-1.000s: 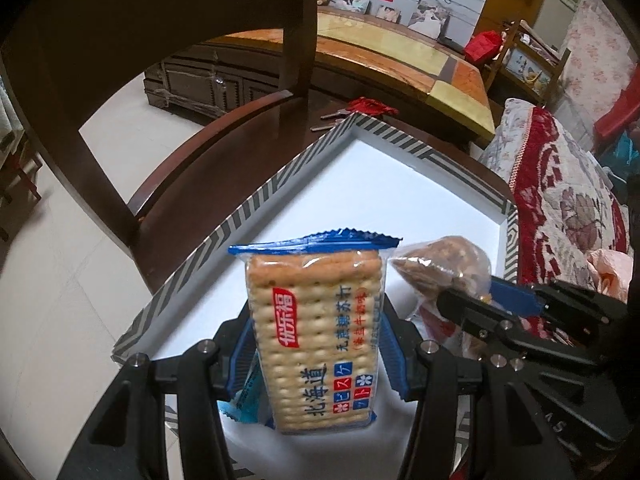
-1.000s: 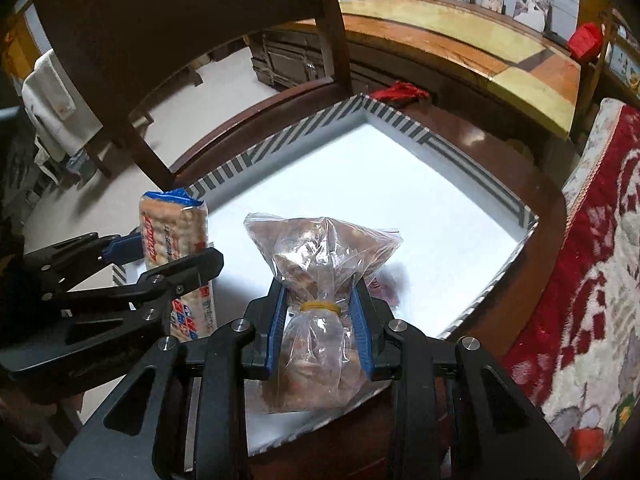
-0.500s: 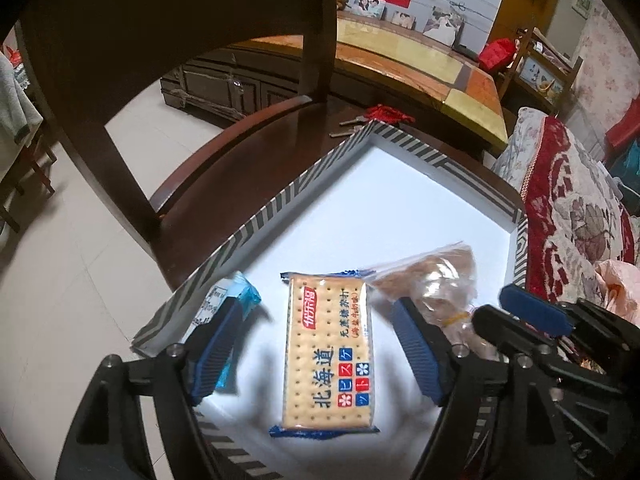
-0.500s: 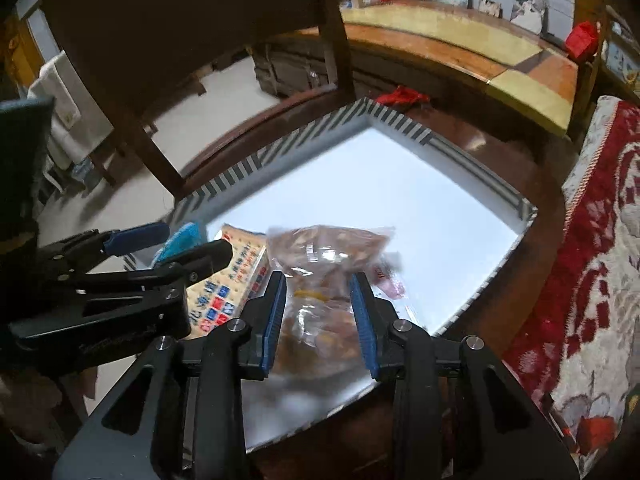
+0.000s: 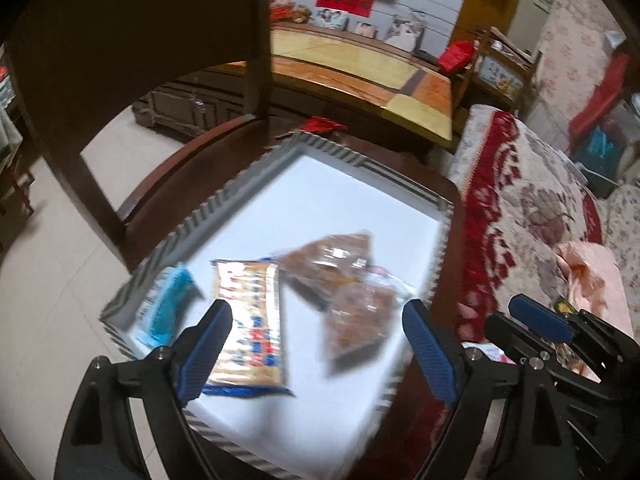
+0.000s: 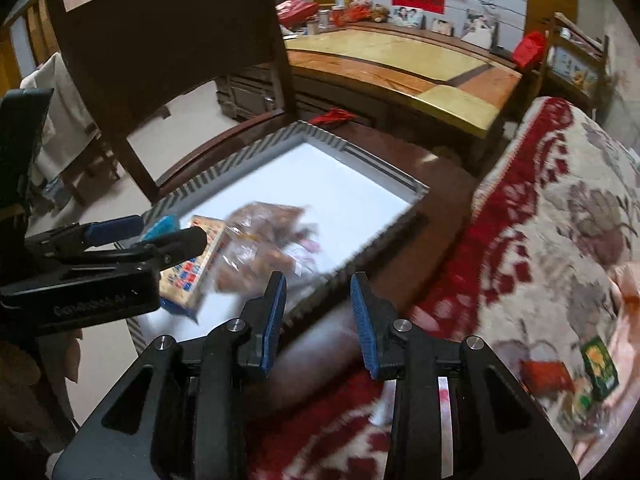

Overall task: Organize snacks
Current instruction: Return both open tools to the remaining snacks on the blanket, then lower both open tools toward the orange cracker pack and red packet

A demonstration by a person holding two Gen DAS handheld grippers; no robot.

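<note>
Dark wood framed the scene: a chair [image 5: 132,40] stood at the far left edge of a brown table [image 6: 436,184], and on the table sat a shallow white tray [image 5: 320,200] with a striped rim. A red-patterned blanket [image 6: 540,220] lay to the right of the table.

Three snacks lay in a row along the tray's near edge. A blue packet [image 5: 168,304] sat in the near left corner. Just beside it lay the cracker pack [image 5: 250,320], flat, label up. To its right the clear bag [image 5: 348,292] of brown pieces rested, touching or nearly touching the crackers; blur hid the exact gap.

The left gripper [image 5: 316,352] hovered above the tray's near edge, its blue fingers [image 5: 204,348] spread wide and opening, pinching nothing; the cracker pack lay below, apart from both pads. The right gripper [image 6: 318,320] hung over the tray's near right rim and the table, its fingers [image 6: 274,316] parted with nothing between them.
</note>
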